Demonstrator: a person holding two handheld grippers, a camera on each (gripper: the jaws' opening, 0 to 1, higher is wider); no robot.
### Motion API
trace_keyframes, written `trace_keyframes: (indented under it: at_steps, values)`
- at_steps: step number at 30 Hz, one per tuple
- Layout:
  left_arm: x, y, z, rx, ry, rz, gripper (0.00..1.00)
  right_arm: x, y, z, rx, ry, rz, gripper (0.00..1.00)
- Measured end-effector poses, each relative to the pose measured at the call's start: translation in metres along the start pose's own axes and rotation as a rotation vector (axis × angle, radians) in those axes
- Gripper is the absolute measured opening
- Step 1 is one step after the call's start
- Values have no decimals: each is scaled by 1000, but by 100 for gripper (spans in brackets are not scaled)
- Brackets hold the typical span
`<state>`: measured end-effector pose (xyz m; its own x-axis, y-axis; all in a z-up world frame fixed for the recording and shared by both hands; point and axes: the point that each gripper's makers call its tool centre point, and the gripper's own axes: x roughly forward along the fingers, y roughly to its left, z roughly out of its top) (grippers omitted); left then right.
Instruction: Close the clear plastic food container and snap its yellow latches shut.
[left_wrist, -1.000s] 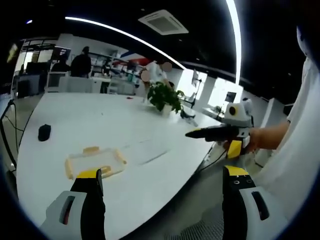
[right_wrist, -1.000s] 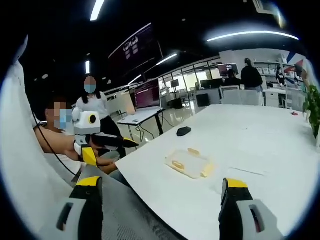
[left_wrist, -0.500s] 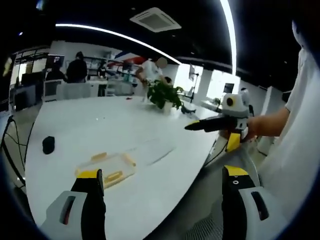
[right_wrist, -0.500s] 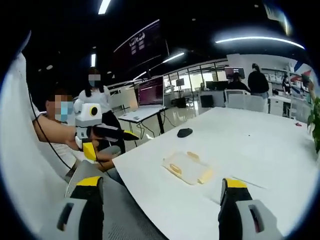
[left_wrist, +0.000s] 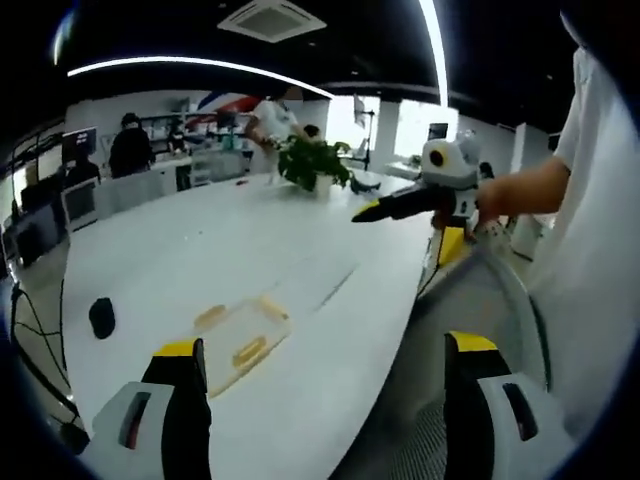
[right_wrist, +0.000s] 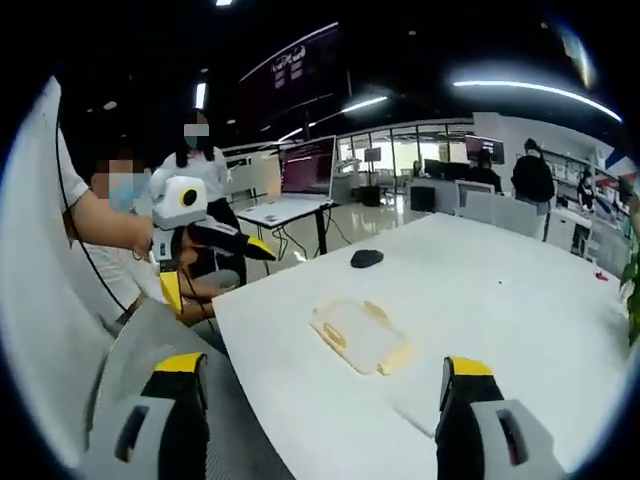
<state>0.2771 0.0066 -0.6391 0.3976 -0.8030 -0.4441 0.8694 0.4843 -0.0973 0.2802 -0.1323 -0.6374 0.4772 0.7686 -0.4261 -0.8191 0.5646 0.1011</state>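
The clear plastic container (left_wrist: 240, 340) lies flat on the white table (left_wrist: 250, 250), with yellow latches sticking out at its sides. It also lies low in the right gripper view as the container (right_wrist: 358, 336). My left gripper (left_wrist: 325, 355) is open, off the table's near edge, with the container just beyond its left jaw. My right gripper (right_wrist: 322, 365) is open too, short of the table edge and empty. From the left gripper view I see the right gripper (left_wrist: 405, 203) held in a hand above the table's corner. From the right gripper view I see the left gripper (right_wrist: 205, 237) at the left.
A black mouse (left_wrist: 101, 317) lies on the table past the container, seen also as the mouse (right_wrist: 366, 258). A potted plant (left_wrist: 315, 163) stands at the far end. People stand among desks and screens behind. A white sleeve (left_wrist: 590, 250) fills the right side.
Both cameras have swung and tilted, so the container sits more central and closer in each view. The container itself has not moved, and both grippers stay open and empty.
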Motion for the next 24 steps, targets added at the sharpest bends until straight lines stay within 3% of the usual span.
trace_keyframes:
  at_steps: [2,9,24]
  values:
    - [0,7,-1,27,5,4,93,3,-2,0,-21,14,7,97]
    - [1,22,-7,56,48,-12,95,17,-10,-1,-123,72,29,98]
    - [7,60,-15,170,149,-62,91,52,-26,1,-237,150,98,94]
